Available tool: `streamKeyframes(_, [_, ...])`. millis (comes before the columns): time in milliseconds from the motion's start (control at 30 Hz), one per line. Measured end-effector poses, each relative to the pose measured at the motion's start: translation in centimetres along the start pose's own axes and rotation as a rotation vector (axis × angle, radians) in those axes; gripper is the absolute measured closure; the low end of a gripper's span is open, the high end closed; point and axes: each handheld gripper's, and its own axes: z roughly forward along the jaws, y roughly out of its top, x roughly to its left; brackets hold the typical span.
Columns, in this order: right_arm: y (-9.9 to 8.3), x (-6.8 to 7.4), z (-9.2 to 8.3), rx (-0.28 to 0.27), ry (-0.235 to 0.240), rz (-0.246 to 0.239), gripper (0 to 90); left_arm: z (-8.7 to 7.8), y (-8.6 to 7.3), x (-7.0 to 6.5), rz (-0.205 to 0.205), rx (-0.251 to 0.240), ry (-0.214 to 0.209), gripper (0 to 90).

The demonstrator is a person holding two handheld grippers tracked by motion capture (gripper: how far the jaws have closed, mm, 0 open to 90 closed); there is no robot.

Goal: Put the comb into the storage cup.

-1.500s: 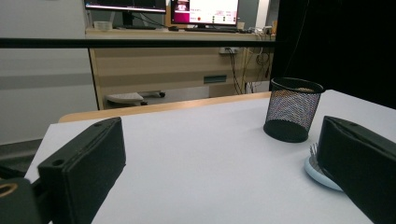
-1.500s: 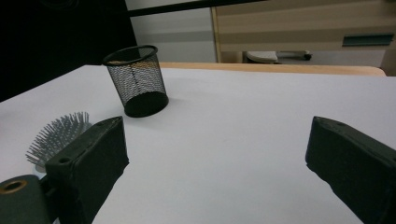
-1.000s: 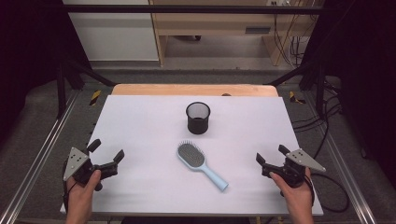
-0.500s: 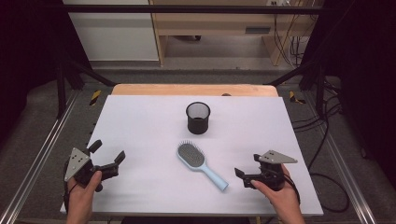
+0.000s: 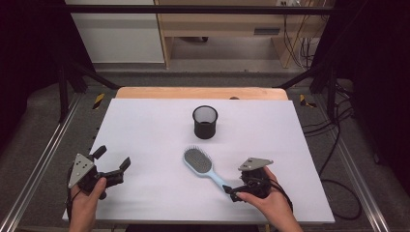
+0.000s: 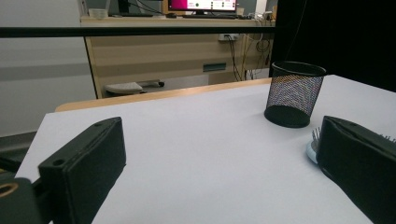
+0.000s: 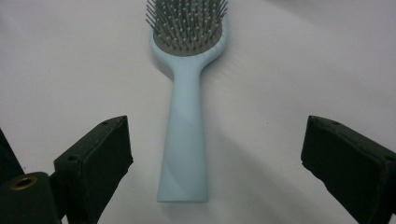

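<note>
A light-blue hairbrush [image 5: 199,162] with grey bristles lies flat on the white tabletop [image 5: 145,125], its handle pointing to the near right. My right gripper [image 5: 231,192] is at the end of that handle. In the right gripper view the hairbrush [image 7: 186,121] handle lies between the wide-apart jaws of the open gripper [image 7: 215,154], touching neither. My left gripper [image 5: 114,157] rests open at the near left, holding nothing. From the left gripper [image 6: 219,154] I see a sliver of the brush [image 6: 312,148] beside the right jaw.
A black mesh cup [image 5: 205,122] stands upright just behind the brush; it also shows in the left gripper view as the mesh cup [image 6: 294,93]. A wooden strip [image 5: 200,93] edges the table's far side. Cables [image 5: 333,130] trail off the right side.
My right gripper has moved left from the near-right of the table to the end of the brush handle. The left gripper, brush and cup have stayed put.
</note>
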Motion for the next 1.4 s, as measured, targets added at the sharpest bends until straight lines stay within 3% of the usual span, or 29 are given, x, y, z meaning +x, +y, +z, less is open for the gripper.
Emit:
streamKeyframes(367, [1.0, 1.2, 2.2, 0.092, 0.011, -0.042, 8.8, 0.0, 0.0, -0.1, 0.007, 0.006, -0.004, 1.7])
streamKeyframes(800, [1.6, 1.6, 3.6, 0.093, 0.002, -0.033, 9.3, 0.1, 0.0, -0.2, 0.011, 0.008, -0.008, 1.7])
streamKeyframes(1133, [2.9, 1.7, 4.8, 0.099, 0.008, -0.033, 25.7, 0.1, 0.0, -0.2, 0.017, 0.012, -0.011, 1.7])
streamKeyframes(1400, [3.2, 1.5, 6.3, 0.147, 0.005, 0.001, 41.5, 0.1, 0.0, -0.3, 0.028, 0.018, -0.015, 1.7])
